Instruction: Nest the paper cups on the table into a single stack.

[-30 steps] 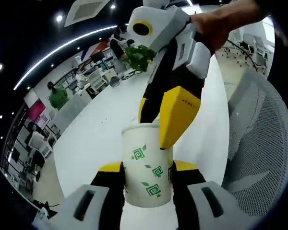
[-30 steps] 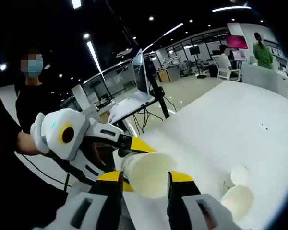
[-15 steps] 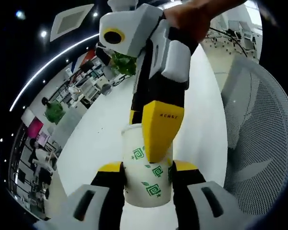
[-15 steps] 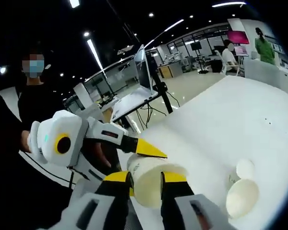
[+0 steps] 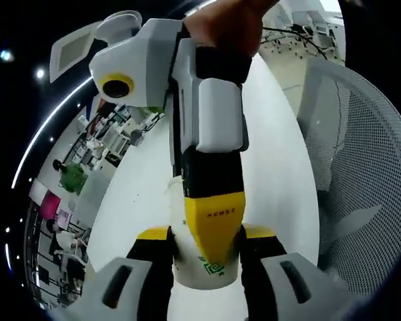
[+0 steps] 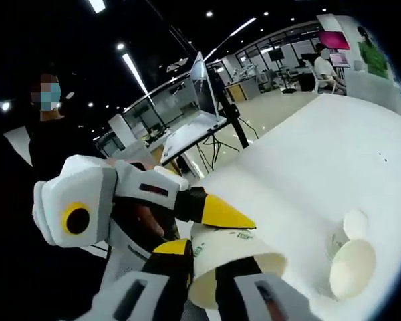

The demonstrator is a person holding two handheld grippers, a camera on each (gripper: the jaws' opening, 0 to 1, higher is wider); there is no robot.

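In the left gripper view, the left claw [image 5: 206, 242] rises from the bottom centre, its yellow-tipped jaws pressed against both sides of a white paper cup [image 5: 207, 273] printed with green squares and leaves. The right claw [image 5: 212, 224] comes down from the top of the frame, a hand [image 5: 220, 23] at the top edge gripping its body, and its yellow jaw lies over the front of that cup. Behind them the white tabletop [image 5: 140, 200] runs toward the upper left, and a mesh chair back [image 5: 361, 167] stands at the right.

In the right gripper view, the left claw [image 6: 217, 214] enters from the left, its yellow tip touching the top of the cup [image 6: 230, 257]. The right claw [image 6: 202, 267] at bottom centre has one jaw outside the cup wall and one inside its mouth, pinching the wall. Two more cups [image 6: 351, 257] lie on the tabletop [image 6: 307, 167] at lower right, touching each other.
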